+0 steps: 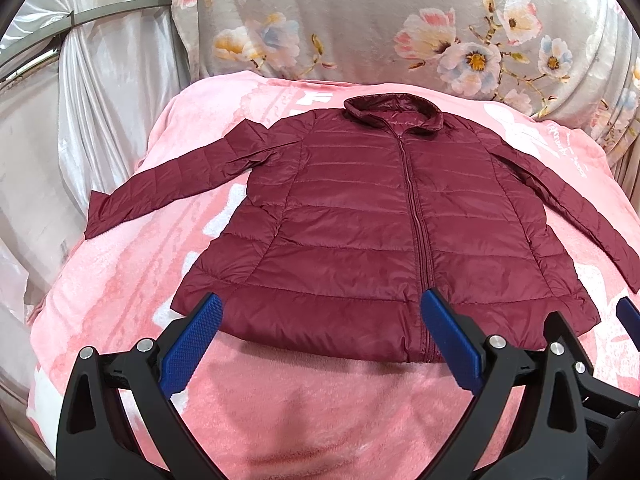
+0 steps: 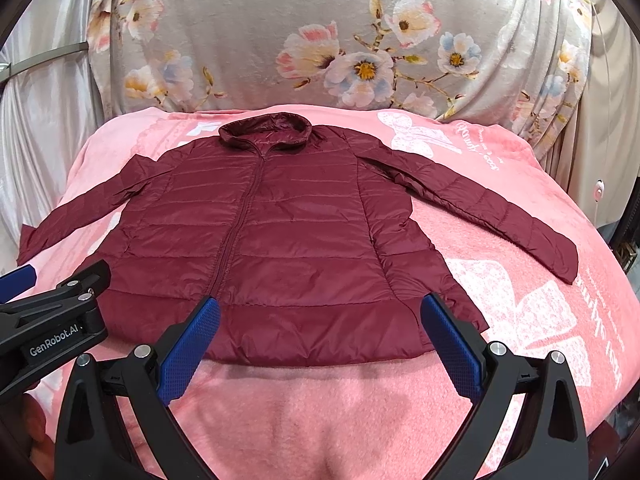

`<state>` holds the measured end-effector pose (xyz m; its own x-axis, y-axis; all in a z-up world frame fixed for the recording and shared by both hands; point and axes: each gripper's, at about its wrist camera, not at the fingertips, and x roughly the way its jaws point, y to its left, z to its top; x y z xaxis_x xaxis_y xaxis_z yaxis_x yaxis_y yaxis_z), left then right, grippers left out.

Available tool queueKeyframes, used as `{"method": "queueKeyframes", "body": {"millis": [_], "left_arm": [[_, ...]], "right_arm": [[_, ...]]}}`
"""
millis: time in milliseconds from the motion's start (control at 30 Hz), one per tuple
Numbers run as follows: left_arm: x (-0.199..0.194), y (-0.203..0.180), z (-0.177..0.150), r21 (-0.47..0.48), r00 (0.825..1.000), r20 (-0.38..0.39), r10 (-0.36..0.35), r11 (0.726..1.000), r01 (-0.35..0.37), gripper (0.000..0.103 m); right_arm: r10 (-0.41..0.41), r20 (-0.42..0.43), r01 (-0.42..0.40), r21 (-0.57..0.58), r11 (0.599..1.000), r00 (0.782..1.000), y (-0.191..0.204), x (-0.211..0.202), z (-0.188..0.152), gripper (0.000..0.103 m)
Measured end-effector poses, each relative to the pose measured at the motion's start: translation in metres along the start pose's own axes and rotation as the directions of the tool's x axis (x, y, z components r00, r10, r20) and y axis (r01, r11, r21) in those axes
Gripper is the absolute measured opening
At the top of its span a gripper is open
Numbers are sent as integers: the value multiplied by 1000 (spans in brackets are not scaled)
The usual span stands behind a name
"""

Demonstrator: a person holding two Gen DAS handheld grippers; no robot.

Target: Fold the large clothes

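A dark red quilted jacket (image 1: 360, 208) lies flat and zipped on a pink blanket, collar far, hem near, both sleeves spread outward. It also shows in the right wrist view (image 2: 272, 232). My left gripper (image 1: 322, 304) is open and empty, hovering over the near hem left of the zipper. My right gripper (image 2: 320, 306) is open and empty over the near hem right of the zipper. The right gripper's edge shows in the left wrist view (image 1: 592, 344), and the left gripper shows at the left of the right wrist view (image 2: 60, 312).
The pink blanket (image 1: 320, 400) covers a bed; it also shows in the right wrist view (image 2: 520, 320). A grey floral cover (image 1: 400, 20) rises behind. Silver drapes (image 1: 100, 100) hang at the left. The bed's edges fall off left and right.
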<state>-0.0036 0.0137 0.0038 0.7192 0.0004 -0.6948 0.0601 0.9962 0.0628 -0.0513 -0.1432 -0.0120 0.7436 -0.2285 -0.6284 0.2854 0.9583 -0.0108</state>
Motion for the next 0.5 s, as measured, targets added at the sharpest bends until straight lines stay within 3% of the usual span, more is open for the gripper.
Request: {"method": "queueKeyframes", "body": {"millis": [500], "left_arm": [[-7, 3, -4, -8, 1000, 5, 6, 1000, -6, 97]], "right_arm": [[14, 2, -14, -12, 1000, 1000, 6, -5, -1, 98]]}}
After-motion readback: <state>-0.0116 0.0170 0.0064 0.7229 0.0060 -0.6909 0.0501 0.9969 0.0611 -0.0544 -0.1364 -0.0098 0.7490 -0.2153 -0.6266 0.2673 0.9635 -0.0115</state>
